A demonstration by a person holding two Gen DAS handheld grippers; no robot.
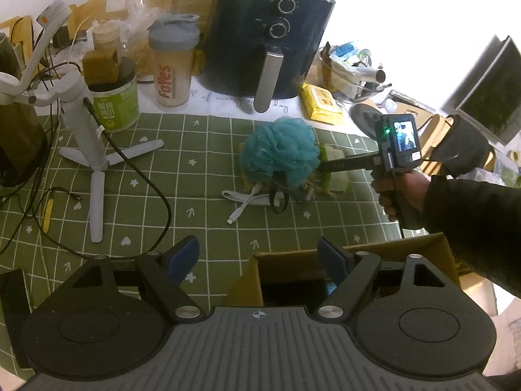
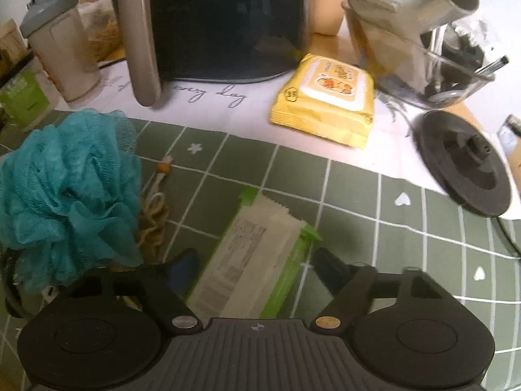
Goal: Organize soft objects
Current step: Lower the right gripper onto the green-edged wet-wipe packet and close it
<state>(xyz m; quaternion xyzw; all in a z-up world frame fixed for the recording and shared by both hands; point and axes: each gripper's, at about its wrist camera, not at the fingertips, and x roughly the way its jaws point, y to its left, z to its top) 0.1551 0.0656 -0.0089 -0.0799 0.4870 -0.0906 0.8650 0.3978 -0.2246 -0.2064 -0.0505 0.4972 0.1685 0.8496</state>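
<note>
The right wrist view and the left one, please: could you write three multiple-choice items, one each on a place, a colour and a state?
1. What lies between the right gripper's fingers?
A. green-edged wipes pack
B. yellow wipes pack
C. shaker bottle

2. What colour is the bath pouf?
A. pink
B. teal
C. white

3. How is the left gripper?
A. shut on a cable
B. holding the pouf
C. open and empty

Answers: 1 A, the pack sits between the fingers; 2 B, its mesh is teal; 3 C, only the mat and cardboard box show between its fingers.
</note>
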